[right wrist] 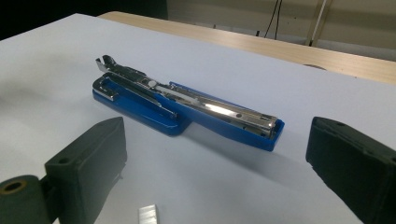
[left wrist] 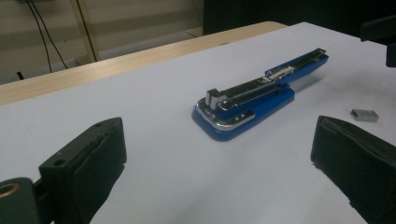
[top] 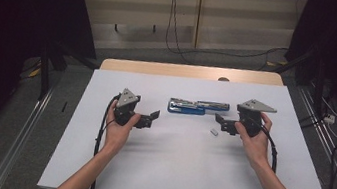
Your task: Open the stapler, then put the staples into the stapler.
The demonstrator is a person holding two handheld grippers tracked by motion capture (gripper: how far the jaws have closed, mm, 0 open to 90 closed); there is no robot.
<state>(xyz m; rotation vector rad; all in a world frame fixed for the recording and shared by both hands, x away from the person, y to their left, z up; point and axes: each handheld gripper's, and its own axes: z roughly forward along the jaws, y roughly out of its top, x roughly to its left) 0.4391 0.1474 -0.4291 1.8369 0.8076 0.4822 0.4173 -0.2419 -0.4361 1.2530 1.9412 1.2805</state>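
Between the left gripper point(top: 153, 117) and right gripper point(top: 219, 121), both with jaws apart, a blue stapler point(top: 197, 107) lies swung open on the desk point(top: 169, 175), staple strip point(top: 213, 131) near it.

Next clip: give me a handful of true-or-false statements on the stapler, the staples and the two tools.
1. The blue stapler lies swung open on the white sheet. True.
2. The left tool is clamped on the stapler. False: its jaws stand wide apart, short of the stapler.
3. A strip of staples lies loose on the sheet near the right tool. True.
4. The staple strip sits inside the stapler's channel. False: it lies on the sheet, apart from the stapler.
5. The right tool is open and holds nothing. True.
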